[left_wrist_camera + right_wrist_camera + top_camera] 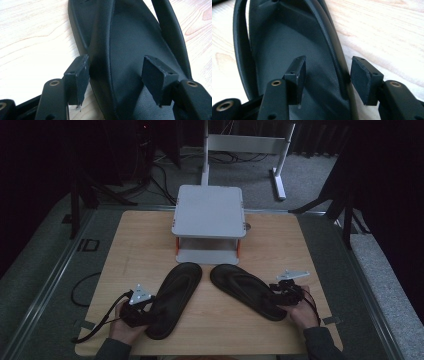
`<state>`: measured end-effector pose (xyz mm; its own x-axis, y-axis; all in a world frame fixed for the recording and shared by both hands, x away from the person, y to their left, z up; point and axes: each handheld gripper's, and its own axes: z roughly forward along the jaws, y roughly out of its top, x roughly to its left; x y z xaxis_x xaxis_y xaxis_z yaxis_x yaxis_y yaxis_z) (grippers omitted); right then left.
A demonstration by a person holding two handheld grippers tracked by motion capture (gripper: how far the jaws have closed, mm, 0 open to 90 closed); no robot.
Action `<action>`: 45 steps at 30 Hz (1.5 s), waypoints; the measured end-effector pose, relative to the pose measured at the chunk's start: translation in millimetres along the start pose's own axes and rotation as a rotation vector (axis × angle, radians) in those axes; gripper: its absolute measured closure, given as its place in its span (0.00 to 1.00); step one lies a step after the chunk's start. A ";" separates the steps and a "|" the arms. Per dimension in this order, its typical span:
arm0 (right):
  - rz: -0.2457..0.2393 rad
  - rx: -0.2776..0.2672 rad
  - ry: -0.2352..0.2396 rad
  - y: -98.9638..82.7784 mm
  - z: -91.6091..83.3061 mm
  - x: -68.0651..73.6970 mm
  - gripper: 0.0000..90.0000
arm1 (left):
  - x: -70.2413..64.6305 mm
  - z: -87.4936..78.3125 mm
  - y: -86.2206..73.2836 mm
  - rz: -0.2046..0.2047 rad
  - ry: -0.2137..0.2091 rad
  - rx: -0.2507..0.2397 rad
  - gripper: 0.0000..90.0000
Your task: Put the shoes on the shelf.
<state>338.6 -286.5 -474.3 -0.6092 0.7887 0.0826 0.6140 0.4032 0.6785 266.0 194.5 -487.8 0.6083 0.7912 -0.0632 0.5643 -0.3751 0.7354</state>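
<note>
Two black flip-flop sandals lie on the wooden table (pixel 135 245), toes toward the far side. At the heel end of the left sandal (pixel 177 295) (pixel 130 37) is my left gripper (pixel 150 312) (pixel 117 77), its jaws astride the sandal's left strap and sole edge. One pad sits against the outer edge, the other stands apart over the footbed. My right gripper (pixel 277 295) (pixel 328 76) is at the heel end of the right sandal (pixel 245 290) (pixel 287 37). Its jaws straddle the right strap and sole edge, with gaps on both sides.
A grey two-level stand (pixel 209 215) with orange posts sits at the table's far middle edge, just beyond the sandal toes. A white frame (pixel 277 170) and cables lie on the carpet behind. A black cable (pixel 82 290) loops off the table's left side.
</note>
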 end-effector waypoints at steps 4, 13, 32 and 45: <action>-0.009 0.011 0.014 -2.8 -2.5 7.2 0.52 | -3.6 -0.3 -1.3 -0.011 0.000 -0.006 0.43; -0.069 0.024 0.086 -9.9 -4.2 39.5 0.52 | -20.1 -0.6 -1.5 0.003 -0.028 0.001 0.44; -0.147 0.047 0.299 -12.6 2.7 82.4 0.52 | -46.4 7.3 4.9 0.071 -0.097 0.014 0.44; -0.080 -0.052 0.250 6.1 10.7 77.7 0.47 | -49.8 9.4 5.5 0.069 -0.118 0.000 0.44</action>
<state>300.4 -217.8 -471.7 -0.7636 0.6137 0.2006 0.5365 0.4302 0.7260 244.0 148.5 -486.9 0.7069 0.7013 -0.0918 0.5194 -0.4266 0.7404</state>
